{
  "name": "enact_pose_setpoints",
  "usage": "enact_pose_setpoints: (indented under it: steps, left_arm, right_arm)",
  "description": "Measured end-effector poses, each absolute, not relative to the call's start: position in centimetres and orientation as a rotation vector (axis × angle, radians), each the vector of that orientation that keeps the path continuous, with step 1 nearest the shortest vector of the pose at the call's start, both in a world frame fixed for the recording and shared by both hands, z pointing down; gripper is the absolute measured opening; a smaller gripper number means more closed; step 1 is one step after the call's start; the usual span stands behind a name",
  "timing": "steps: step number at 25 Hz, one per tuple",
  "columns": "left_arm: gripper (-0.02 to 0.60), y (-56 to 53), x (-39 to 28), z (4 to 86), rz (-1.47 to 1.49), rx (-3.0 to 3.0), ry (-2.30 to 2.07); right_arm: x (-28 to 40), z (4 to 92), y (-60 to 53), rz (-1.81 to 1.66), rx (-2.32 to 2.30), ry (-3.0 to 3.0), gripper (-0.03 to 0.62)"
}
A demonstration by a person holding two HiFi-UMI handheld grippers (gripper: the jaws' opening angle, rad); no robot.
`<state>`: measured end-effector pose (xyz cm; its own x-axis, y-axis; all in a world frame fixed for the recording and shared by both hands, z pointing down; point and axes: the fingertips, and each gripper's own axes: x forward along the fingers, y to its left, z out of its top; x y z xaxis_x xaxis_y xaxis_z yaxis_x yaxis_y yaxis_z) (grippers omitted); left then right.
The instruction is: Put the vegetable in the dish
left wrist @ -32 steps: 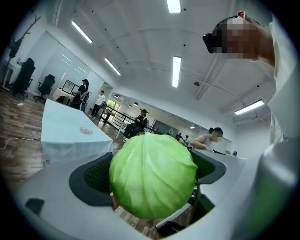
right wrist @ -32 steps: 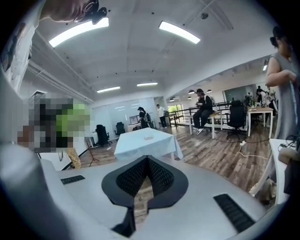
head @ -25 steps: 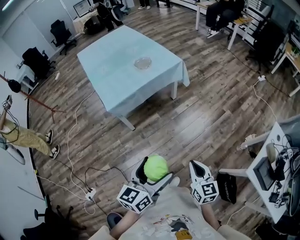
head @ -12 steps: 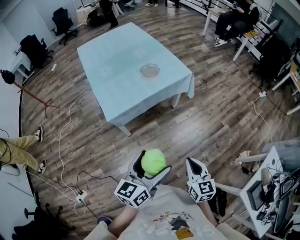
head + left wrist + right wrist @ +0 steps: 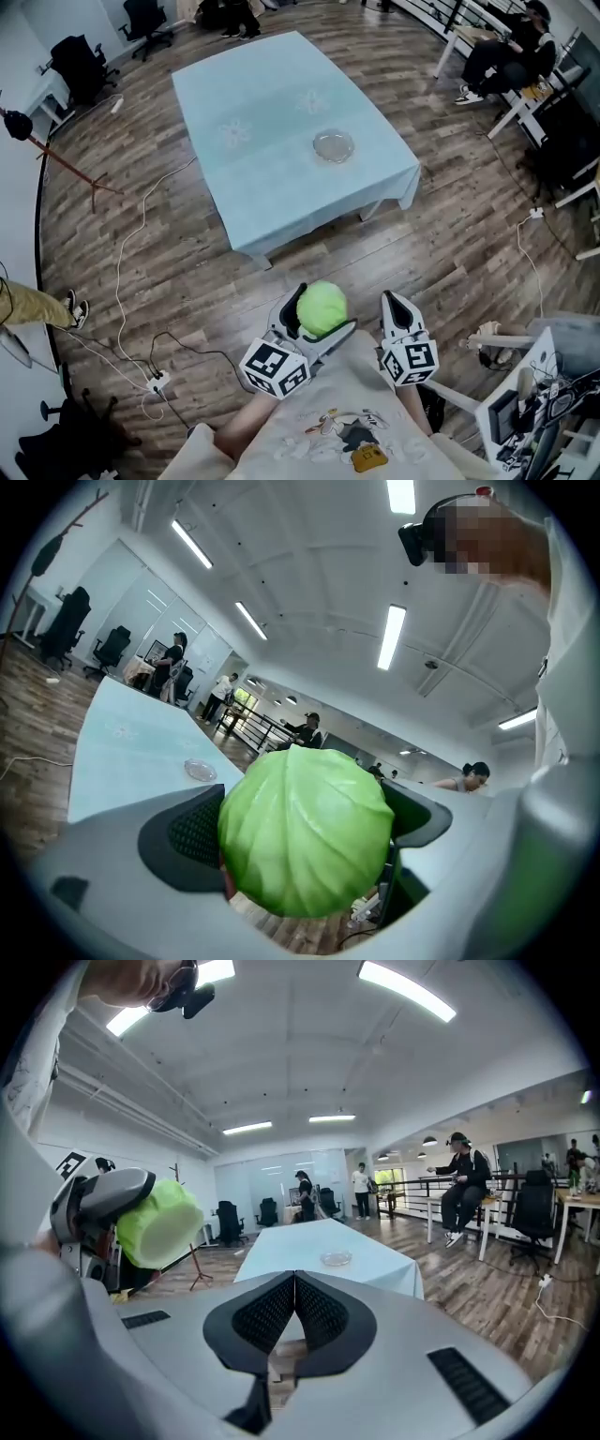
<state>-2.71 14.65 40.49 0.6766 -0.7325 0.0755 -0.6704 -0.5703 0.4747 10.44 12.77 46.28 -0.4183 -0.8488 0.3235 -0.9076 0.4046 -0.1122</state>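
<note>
- Green cabbage (image 5: 322, 308) sits clamped between the left gripper's (image 5: 317, 317) jaws, above the floor (image 5: 403, 253), well apart from the glass dish (image 5: 333, 146) on the table (image 5: 253, 141).
- Right gripper (image 5: 391, 305): jaws together, empty.
- Hold firmly, walk close, lower onto the dish before releasing.

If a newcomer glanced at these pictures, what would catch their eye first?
The bright green cabbage clamped in the left gripper, low in the head view, stands out first. Then the pale blue table farther off, a small clear dish toward its right side. The right gripper is shut, empty.
</note>
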Motion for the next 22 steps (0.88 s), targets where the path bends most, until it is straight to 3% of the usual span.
enact_pose_setpoints:
  steps: [10,22]
  left_arm:
    - [0.525,7.1,-3.4,41.8,-0.181,2.374,-1.131]
    - [0.525,-9.2,-0.1,43.1,-0.064,2.354,-1.181]
  right_arm:
    - [7.4,47.9,6.0,0.440,1.423,-2.484,0.020]
    - [10.7,47.4,-10.7,0.399,1.318,-2.561,0.018]
